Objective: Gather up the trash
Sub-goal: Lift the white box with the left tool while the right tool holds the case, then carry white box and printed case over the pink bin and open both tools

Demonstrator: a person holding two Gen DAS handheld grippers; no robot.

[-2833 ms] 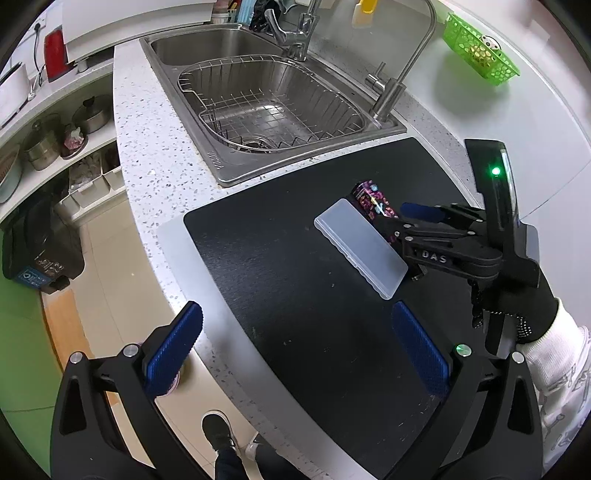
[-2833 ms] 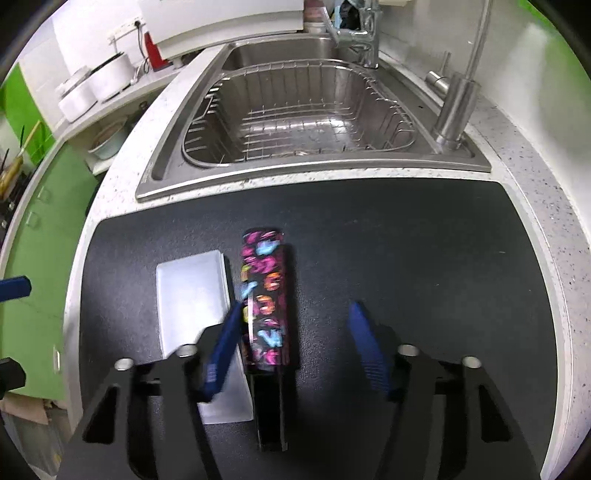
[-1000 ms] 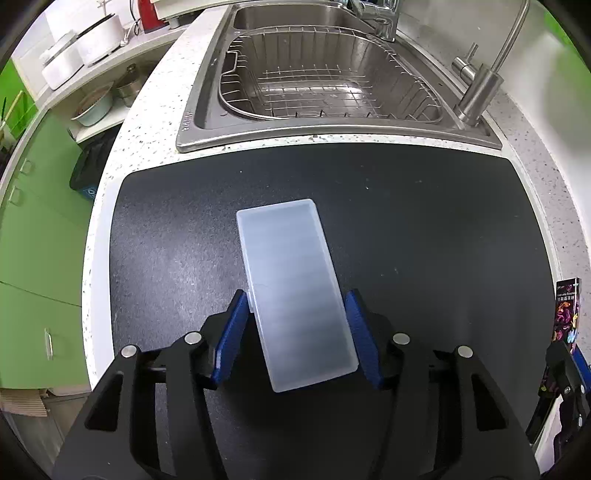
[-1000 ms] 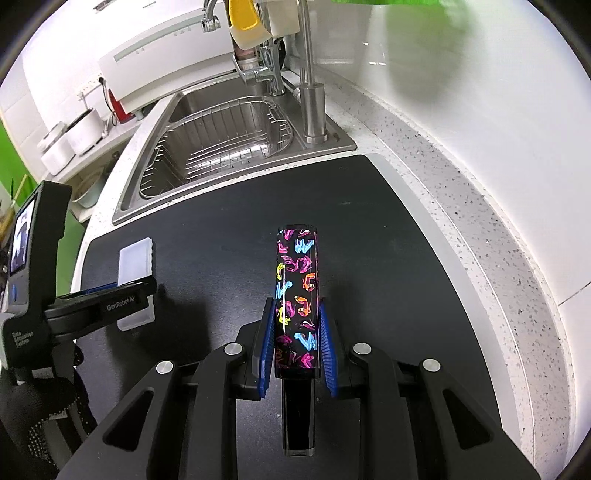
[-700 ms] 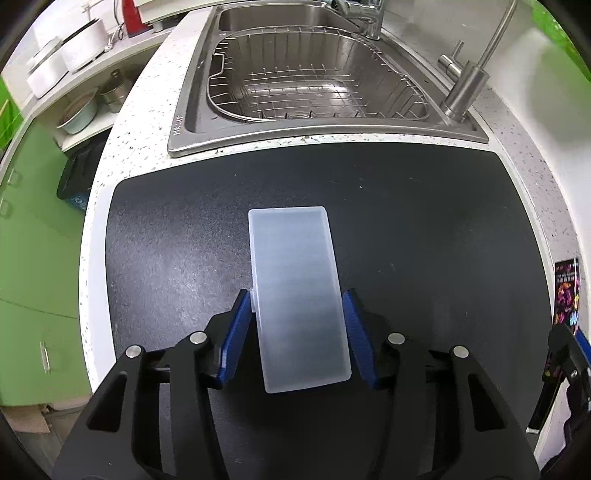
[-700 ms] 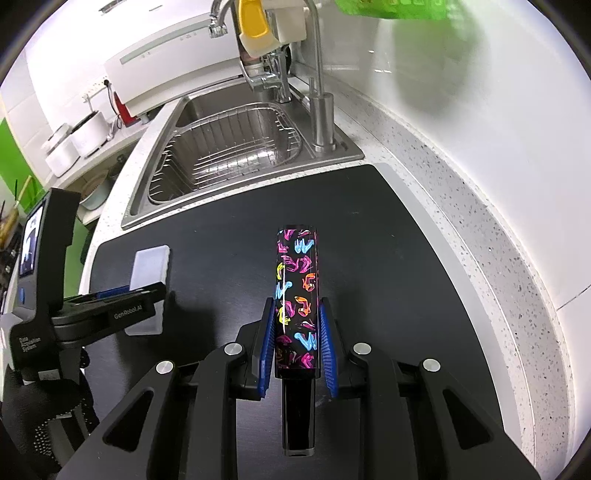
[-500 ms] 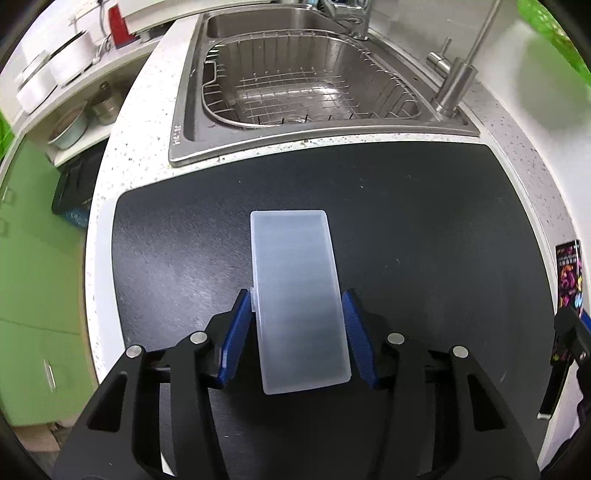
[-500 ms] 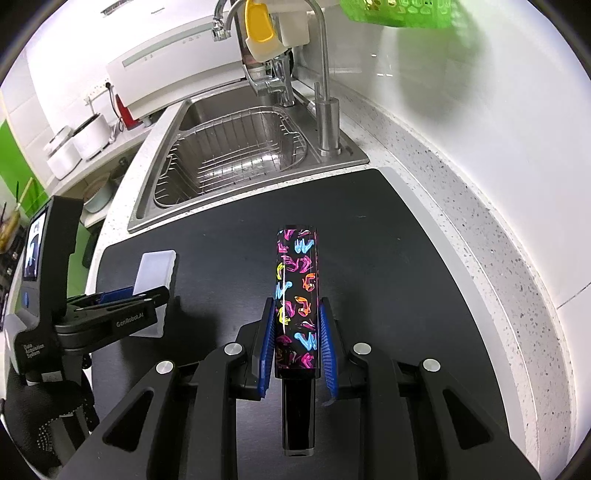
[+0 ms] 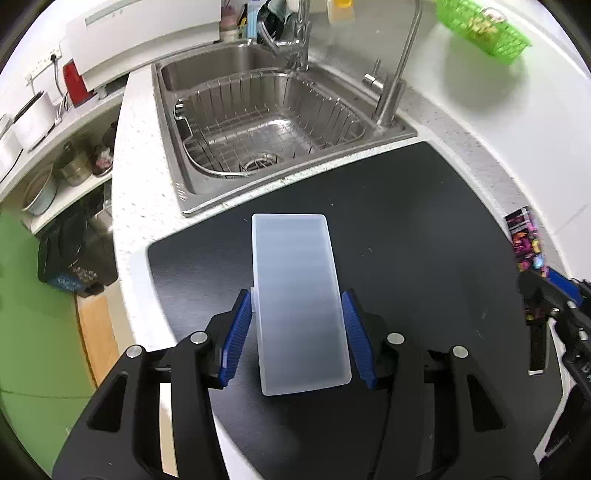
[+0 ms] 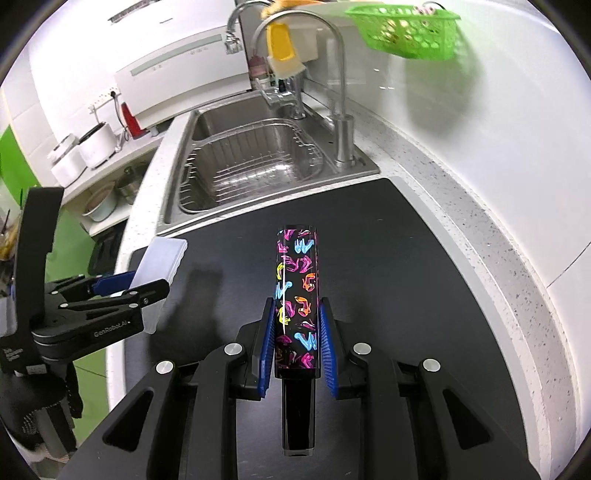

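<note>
Left wrist view: my left gripper (image 9: 301, 325) is clamped on a frosted translucent plastic case (image 9: 299, 295), a flat rounded rectangle with faint ribbing, its long axis running straight ahead between my blue pads (image 9: 236, 332). Its near end sits back between the fingers; the far end reaches out over the black mat (image 9: 406, 221) on the desk (image 9: 140, 206).

In the right wrist view my right gripper (image 10: 297, 332) is closed on a slim black box (image 10: 297, 291) printed with pink, blue, yellow and orange shapes — glossy, held by its narrow sides and pointing forward above the mat. A plain black part of it runs back below the pads toward the camera.

Ahead of both grippers the mat ends at a speckled white strip, then the steel sink (image 9: 266, 122) with a wire rack inside. To the left of my left gripper the desk's rounded edge drops away to the floor, and a dark bin (image 9: 74, 254) stands below. To the right of my right gripper the mat ends in a grey border beside the white wall; a green basket (image 10: 410, 26) hangs up ahead.

From the left wrist, my right gripper shows only at the far right edge, cut off and distorted. Whether either item touches the mat I cannot tell.
</note>
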